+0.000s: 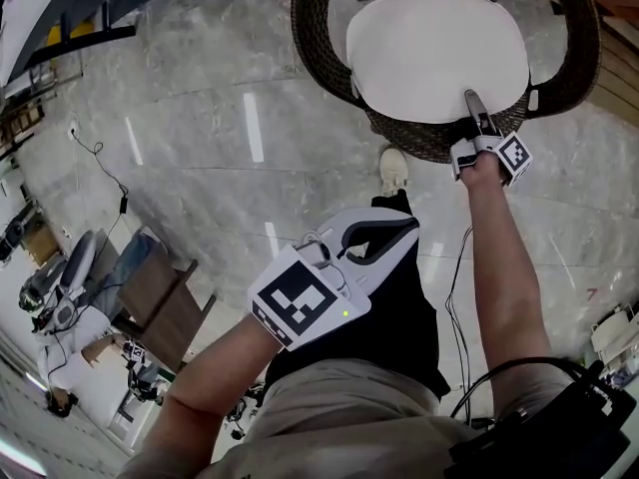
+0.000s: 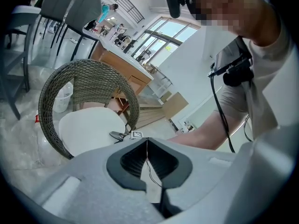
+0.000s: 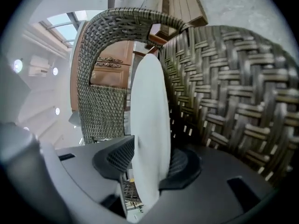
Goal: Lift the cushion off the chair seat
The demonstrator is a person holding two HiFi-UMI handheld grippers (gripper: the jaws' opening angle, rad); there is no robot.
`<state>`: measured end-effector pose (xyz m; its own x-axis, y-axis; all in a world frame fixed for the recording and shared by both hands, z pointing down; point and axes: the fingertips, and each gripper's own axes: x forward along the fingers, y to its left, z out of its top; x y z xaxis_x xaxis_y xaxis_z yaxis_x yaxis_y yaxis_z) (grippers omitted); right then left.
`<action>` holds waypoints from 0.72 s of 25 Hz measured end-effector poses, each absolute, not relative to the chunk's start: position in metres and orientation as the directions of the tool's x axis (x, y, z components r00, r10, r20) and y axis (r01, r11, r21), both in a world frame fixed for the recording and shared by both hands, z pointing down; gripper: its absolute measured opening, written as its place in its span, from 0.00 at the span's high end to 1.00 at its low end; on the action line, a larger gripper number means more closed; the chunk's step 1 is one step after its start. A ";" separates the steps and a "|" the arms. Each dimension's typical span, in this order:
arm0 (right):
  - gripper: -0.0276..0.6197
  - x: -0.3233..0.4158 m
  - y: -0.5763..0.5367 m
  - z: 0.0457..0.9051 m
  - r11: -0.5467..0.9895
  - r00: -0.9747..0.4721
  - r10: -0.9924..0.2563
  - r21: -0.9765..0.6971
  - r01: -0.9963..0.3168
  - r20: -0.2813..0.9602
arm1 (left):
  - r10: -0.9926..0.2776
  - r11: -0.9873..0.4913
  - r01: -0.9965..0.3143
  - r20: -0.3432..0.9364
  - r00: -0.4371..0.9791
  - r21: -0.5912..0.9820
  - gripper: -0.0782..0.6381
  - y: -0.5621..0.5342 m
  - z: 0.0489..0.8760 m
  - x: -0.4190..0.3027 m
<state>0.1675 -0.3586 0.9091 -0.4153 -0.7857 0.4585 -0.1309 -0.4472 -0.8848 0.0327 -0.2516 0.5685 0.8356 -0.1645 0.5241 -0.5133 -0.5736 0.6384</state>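
A white oval cushion lies on the seat of a round woven wicker chair. My right gripper reaches over the chair's front rim and its jaws straddle the cushion's near edge. In the right gripper view the cushion stands edge-on between the two pads, which touch both of its faces, so the right gripper is shut on it. My left gripper hangs shut and empty over the floor, short of the chair. In the left gripper view its closed tips point at the cushion and chair.
My shoe stands on the marble floor just before the chair. A desk with an office chair sits at the lower left, with a cable on the floor nearby. A white bin and tall stools stand behind the chair.
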 end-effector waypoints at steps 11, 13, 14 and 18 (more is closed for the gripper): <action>0.78 0.160 -0.403 0.914 -0.425 -0.399 -0.796 -0.890 -0.167 0.455 | -0.199 -0.551 -0.538 0.526 0.827 0.638 0.88 -0.257 0.574 0.017; 0.80 0.160 -0.403 0.916 -0.422 -0.402 -0.797 -0.892 -0.161 0.450 | -0.205 -0.549 -0.543 0.528 0.824 0.635 0.88 -0.257 0.575 0.012; 0.81 0.159 -0.404 0.916 -0.422 -0.404 -0.797 -0.892 -0.159 0.449 | -0.207 -0.547 -0.546 0.530 0.823 0.634 0.88 -0.257 0.575 0.011; 0.82 0.158 -0.405 0.912 -0.416 -0.406 -0.796 -0.893 -0.174 0.450 | -0.213 -0.548 -0.549 0.530 0.821 0.631 0.88 -0.256 0.575 0.009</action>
<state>0.1583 -0.4046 0.9115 -0.4060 -0.7955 0.4498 -0.1740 -0.4159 -0.8926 0.0090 -0.2565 0.5752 0.8211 -0.2129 0.5297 -0.5492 -0.5476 0.6313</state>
